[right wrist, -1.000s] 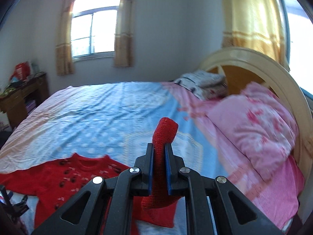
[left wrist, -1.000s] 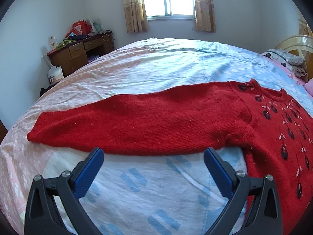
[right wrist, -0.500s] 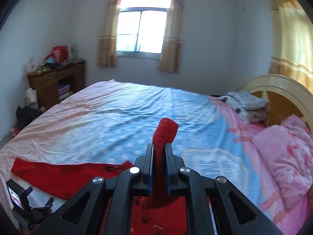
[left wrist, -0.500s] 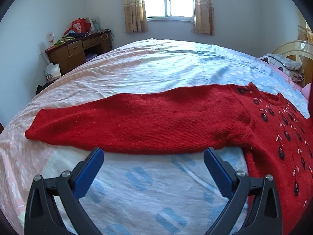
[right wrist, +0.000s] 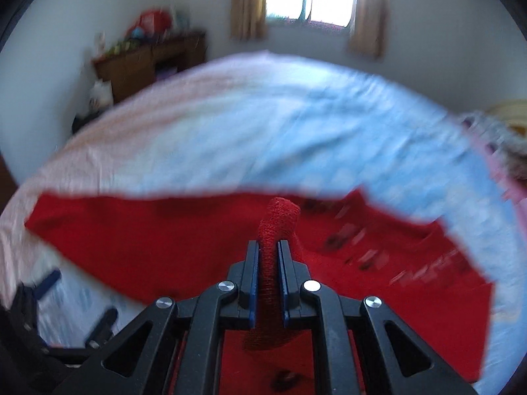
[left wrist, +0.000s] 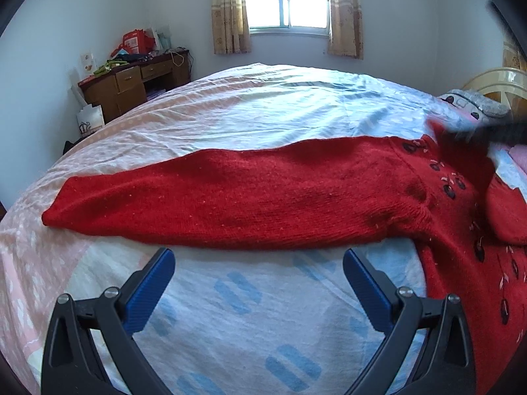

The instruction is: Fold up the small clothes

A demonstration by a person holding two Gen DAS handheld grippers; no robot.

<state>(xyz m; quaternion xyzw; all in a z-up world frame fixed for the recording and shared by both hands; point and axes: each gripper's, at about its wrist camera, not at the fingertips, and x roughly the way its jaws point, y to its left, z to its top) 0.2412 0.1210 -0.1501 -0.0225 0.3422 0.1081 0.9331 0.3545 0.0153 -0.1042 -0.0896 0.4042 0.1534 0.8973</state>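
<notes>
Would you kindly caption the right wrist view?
Right gripper carrying a red sweater sleeve cuff across the bed.

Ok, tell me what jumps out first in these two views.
A red sweater lies spread on the bed, one sleeve stretched out flat. The right tongs, which have just been opening a little, have the other sleeve's cuff between them, above the sweater. The left tongs gape open, empty, near the flat sleeve.

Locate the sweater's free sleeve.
In the left wrist view, the sleeve lies flat across the bed, stretched leftward just beyond the open left tongs.
</notes>
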